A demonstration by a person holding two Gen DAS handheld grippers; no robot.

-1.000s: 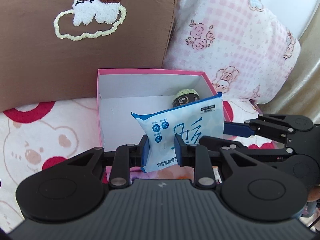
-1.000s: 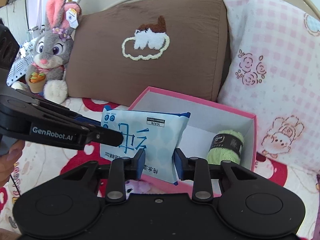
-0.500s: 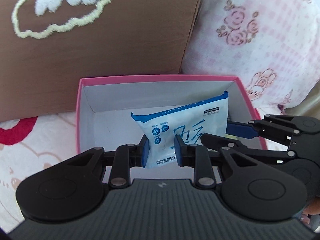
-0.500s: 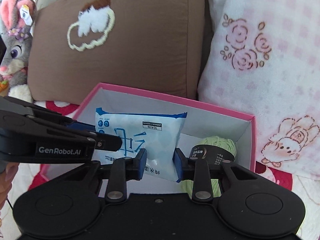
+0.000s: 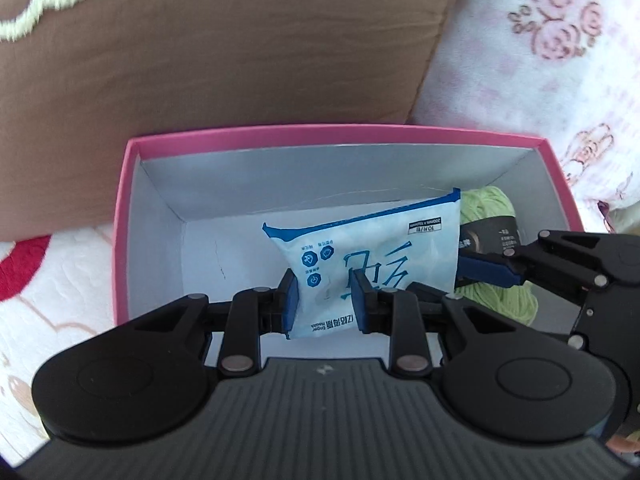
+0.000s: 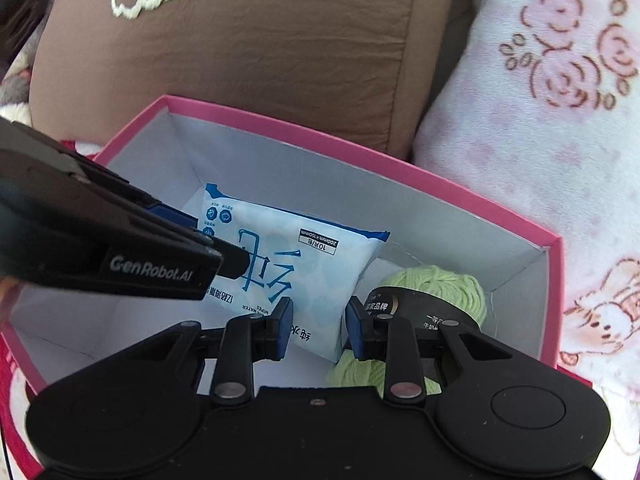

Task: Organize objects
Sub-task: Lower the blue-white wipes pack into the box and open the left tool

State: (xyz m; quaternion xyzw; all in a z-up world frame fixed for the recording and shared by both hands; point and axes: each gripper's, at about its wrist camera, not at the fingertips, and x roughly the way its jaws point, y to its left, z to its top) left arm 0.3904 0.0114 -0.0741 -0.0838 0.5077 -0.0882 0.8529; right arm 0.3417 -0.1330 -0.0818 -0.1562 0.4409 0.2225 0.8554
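The likeliest slip, as I judge it, is an uneven release: both claws pinch the same wipes pack [image 5: 372, 264], so if one lets go first the soft pouch could swing on the other and flop against the green yarn ball [image 6: 436, 292] or catch the rim of the pink box [image 5: 320, 136] instead of lying flat. The left claw [image 5: 325, 301] is nearly closed on the pack's lower edge, though its jaws are just starting to part; the right claw [image 6: 316, 326] is clamped narrow on the near corner (its blue pads press the film from both sides). A second risk is the crowding of the two tools inside the box, where they could knock each other or nudge the yarn. The pack itself is a pale blue, puffy film pouch with a darker blue sealed edge, large blue characters and a small black size label, held tilted above the white box floor, just beside the yarn, not yet resting down.
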